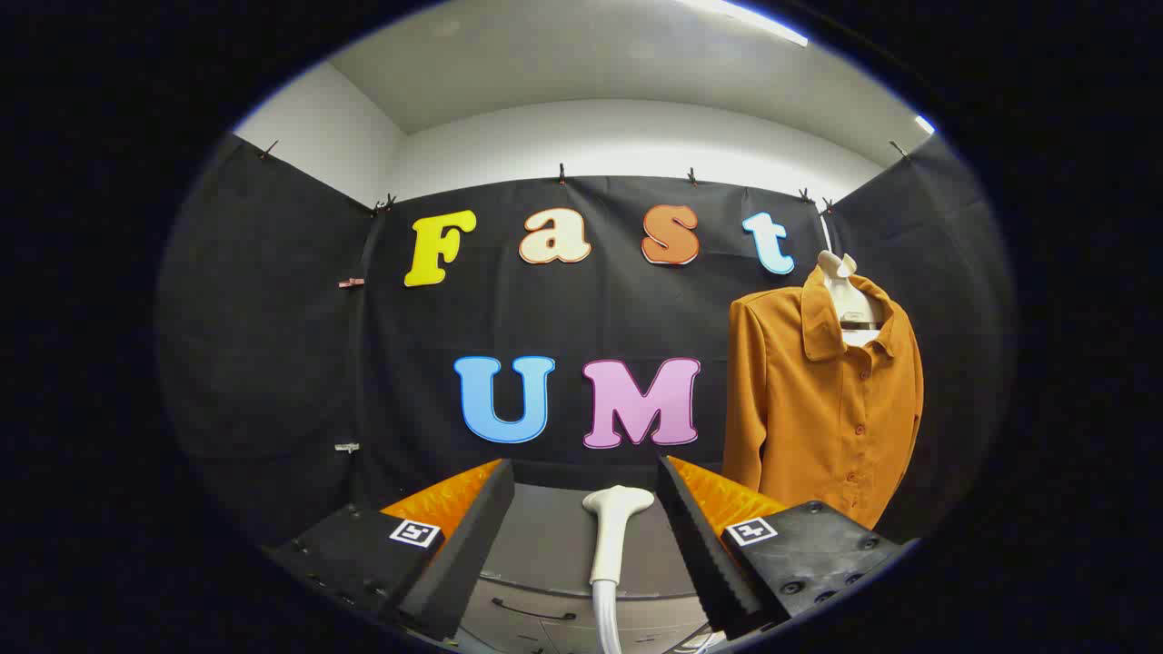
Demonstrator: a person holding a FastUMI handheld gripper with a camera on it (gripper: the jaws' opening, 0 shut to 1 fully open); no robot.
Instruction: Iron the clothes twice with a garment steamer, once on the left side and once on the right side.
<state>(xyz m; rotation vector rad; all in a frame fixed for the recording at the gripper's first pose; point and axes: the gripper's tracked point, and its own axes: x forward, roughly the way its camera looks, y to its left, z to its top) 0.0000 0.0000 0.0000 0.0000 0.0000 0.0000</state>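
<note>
Both tool fingers wide around steamer.

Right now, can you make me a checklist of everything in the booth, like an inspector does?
Surface: grey cabinet top under the jaws, bare apart from the steamer; a drawer handle shows on its front.
Job's things: white garment steamer head standing upright between the jaws, touching neither; orange button-up shirt hanging on a white hanger form, beyond the jaws, off toward the right finger's side.
Clutter: nothing seen.
Grippers: gripper open, jaws wide apart, holding nothing.
Cables: white hose running down from the steamer head.
Surroundings: black cloth wall held up by clips, white wall and ceiling light above.
</note>
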